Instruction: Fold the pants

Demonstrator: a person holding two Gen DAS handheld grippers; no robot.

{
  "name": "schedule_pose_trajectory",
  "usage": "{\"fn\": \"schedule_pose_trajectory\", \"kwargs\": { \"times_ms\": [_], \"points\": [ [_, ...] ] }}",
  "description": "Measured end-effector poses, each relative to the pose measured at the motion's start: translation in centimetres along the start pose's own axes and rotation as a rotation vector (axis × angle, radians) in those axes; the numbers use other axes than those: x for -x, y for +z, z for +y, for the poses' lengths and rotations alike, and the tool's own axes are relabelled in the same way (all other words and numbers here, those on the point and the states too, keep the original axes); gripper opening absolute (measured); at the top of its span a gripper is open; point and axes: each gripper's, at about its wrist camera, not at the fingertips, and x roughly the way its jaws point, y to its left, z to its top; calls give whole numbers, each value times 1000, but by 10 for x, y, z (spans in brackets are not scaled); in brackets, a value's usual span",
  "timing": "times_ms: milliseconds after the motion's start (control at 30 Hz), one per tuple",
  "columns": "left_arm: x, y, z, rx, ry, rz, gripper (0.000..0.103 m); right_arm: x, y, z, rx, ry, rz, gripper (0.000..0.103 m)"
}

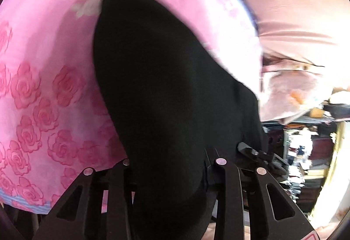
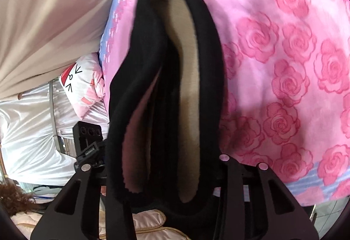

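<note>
Above the pink rose-printed bedspread (image 1: 43,91), you are holding the black pants (image 1: 166,91) up in both grippers, so the cloth is hanging between you and the bed rather than lying flat on it. Your left gripper (image 1: 170,165) is sitting with its fingers on either side of a thick fold of the black fabric, which is filling the whole gap between them, so the tongs are clamped on the pants. Through the left wrist camera the garment is stretching away from the jaws toward the far part of the bedspread, and its far end is lying against the pink cloth near the white flower print. Your right gripper (image 2: 168,165) is doing the same on its side: the fingers are pressing in on a bunched roll of the pants (image 2: 153,78), and the pale fleecy lining (image 2: 190,69) is showing in long strips between the black layers. Along the blue-striped edge of the bedspread (image 2: 273,65), at the left of the right wrist view, a beige curtain (image 2: 50,12) is hanging, with a pink-and-white cartoon-print pillow (image 2: 83,84) just below it and shiny white fabric (image 2: 28,130) beside that. Part of your other gripper's black mount (image 2: 87,137) is peeking out just left of the pants.
</note>
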Motion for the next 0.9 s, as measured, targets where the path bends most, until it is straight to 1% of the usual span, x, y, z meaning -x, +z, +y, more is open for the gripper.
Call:
{"fn": "schedule_pose_trajectory", "kwargs": {
  "times_ms": [67, 133, 200, 267, 300, 400, 467, 567, 633, 700, 800, 867, 900],
  "points": [
    [-4, -1, 4, 9, 23, 0, 33, -3, 0, 0, -7, 2, -3, 42],
    [-3, -2, 4, 17, 16, -8, 36, -4, 1, -1, -22, 0, -6, 42],
    [-2, -4, 8, 16, 38, -12, 38, -1, -1, 11, 19, -30, -14, 37],
    [-1, -4, 4, 9, 56, -14, 36, 7, -3, 27, 47, -15, -20, 35],
    [4, -4, 0, 1, 53, -21, 33, 15, -6, 40, 70, -2, -29, 35],
    [18, -9, -22, -39, 9, -38, 30, 34, -11, 79, 142, 0, -56, 35],
    [34, -10, -31, -40, -37, -48, 30, 45, -12, 93, 155, 10, -66, 35],
    [54, -15, -35, -27, -69, -40, 30, 54, -17, 104, 152, 12, -54, 35],
    [59, -19, -36, -16, -90, -36, 30, 57, -20, 97, 162, -8, -35, 35],
    [69, -29, -31, -32, -86, -33, 30, 50, -23, 76, 129, -27, -1, 35],
    [56, -36, -20, -41, -19, 4, 31, 26, -27, 49, 70, -77, 45, 35],
    [34, -41, -5, -2, 23, 49, 31, 17, -31, 39, 33, -97, 65, 35],
    [26, -43, 2, 24, 25, 71, 31, 18, -33, 40, 28, -89, 60, 35]
  ]
}}
